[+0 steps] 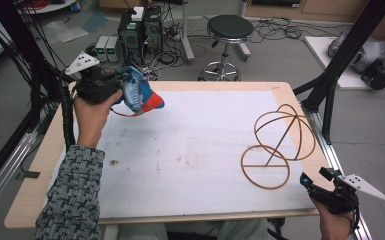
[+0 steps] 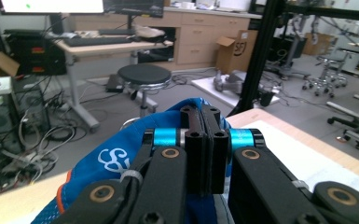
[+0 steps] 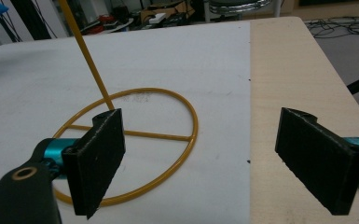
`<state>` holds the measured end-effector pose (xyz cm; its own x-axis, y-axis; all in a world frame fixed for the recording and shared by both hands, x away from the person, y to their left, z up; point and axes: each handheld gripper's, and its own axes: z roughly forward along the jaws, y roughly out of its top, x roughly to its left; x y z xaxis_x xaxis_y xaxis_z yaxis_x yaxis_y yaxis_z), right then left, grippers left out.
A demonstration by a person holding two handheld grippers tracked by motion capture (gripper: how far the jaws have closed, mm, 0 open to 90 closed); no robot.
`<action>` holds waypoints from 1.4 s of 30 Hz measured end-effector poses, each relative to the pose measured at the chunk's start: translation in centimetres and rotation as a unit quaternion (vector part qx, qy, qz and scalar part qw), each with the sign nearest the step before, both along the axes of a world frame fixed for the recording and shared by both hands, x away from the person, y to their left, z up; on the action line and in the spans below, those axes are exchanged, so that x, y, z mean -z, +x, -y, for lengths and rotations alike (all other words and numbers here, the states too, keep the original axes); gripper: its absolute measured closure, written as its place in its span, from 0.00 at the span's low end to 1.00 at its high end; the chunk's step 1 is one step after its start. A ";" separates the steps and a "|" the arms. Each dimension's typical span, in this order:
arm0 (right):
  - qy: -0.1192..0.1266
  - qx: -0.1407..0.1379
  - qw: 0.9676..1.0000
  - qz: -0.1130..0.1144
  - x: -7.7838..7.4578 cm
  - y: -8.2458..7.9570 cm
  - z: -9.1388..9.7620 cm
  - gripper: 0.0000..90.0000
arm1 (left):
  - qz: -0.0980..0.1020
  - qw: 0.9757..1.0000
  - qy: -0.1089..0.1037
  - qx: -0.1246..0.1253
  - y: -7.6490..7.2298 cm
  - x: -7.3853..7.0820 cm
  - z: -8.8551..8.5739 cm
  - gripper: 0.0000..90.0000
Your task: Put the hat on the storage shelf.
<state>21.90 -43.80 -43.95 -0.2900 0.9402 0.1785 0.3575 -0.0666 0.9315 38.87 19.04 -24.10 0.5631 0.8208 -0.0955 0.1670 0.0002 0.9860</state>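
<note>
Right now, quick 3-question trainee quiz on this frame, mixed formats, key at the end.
1. True or false: the left gripper holds the blue cloth lifted above the white mat.
2. Multiple choice: the right gripper has its jaws A) shut on the wire stand, B) open near its base ring, C) shut on the cloth.
3. Fill in: the stand sits on the person's ____ side of the mat.

Key: 1 true; 2 B; 3 right.

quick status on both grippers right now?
Left gripper: closed on the blue sock, lifted above the table's far left corner.
Right gripper: open, holding nothing, near the wire rack base ring.
</note>
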 end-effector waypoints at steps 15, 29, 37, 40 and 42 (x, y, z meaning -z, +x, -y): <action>0.011 -0.001 1.000 0.006 0.0 0.1 0.3 0.17 | 0.032 0.998 -0.004 0.056 2.3 -5.0 7.3 0.99; 0.018 -0.001 1.000 0.006 0.0 0.1 0.3 0.17 | 0.055 0.993 -0.009 0.100 2.7 -7.4 12.7 0.98; 0.021 0.000 1.000 0.009 -0.1 0.0 0.4 0.17 | 0.054 0.991 -0.019 0.124 2.6 -8.0 15.2 0.99; 0.023 0.001 1.000 0.007 -0.1 0.0 0.4 0.17 | 0.055 0.989 -0.017 0.135 2.5 -8.4 16.2 0.99; 0.022 -0.001 1.000 0.009 -0.1 0.0 0.5 0.17 | 0.057 0.988 -0.017 0.141 2.4 -8.6 17.0 0.99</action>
